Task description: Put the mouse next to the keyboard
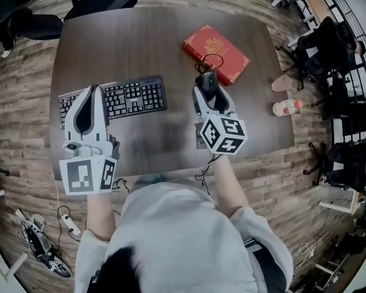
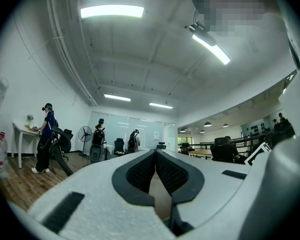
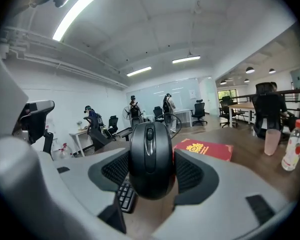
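The person's left gripper [image 1: 96, 89] is nearest, with its tips over the left part of the keyboard [image 1: 133, 97]. In the left gripper view its jaws are pressed together with nothing between them. The right gripper [image 1: 208, 85] is held over the wooden table [image 1: 140, 41], to the right of the keyboard. Its jaws are clamped on the sides of the black mouse [image 3: 150, 159]. The mouse is apart from the keyboard's right end and just in front of the red book [image 1: 215, 54]. Whether the mouse touches the table cannot be determined. The mouse cable [image 1: 212, 57] loops over the book's near corner. Near the right table edge stand a bottle [image 1: 287, 107] and a pink cup [image 1: 282, 83].
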`<state>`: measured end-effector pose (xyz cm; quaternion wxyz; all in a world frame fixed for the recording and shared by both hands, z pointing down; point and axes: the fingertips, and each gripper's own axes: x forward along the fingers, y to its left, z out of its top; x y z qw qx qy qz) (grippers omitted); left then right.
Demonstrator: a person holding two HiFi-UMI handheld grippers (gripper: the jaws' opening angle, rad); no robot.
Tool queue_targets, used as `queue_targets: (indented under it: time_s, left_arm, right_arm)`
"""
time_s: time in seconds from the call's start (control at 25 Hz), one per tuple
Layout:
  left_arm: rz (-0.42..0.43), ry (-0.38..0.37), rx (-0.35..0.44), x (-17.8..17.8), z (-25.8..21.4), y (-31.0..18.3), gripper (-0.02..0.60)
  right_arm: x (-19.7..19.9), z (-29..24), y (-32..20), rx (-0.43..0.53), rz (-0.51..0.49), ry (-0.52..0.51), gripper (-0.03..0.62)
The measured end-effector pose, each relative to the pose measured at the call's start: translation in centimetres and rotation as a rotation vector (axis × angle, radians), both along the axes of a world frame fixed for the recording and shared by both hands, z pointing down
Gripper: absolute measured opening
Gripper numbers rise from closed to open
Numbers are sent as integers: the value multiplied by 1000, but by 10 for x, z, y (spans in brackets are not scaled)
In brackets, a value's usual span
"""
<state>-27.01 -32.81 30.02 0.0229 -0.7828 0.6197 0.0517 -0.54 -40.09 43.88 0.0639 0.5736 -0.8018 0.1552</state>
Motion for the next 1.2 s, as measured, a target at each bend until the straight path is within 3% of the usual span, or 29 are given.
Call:
queue_targets:
  time_s: [0.48,1.2]
  left_arm:
    - [26,16,-82,-16,36,-32,10]
    - [4,10,-150,-38,61,-50,9]
  right_arm:
    - [-7,100,-26,-253,37,76,250]
    - [-43,182,-43,-490,2,164,250]
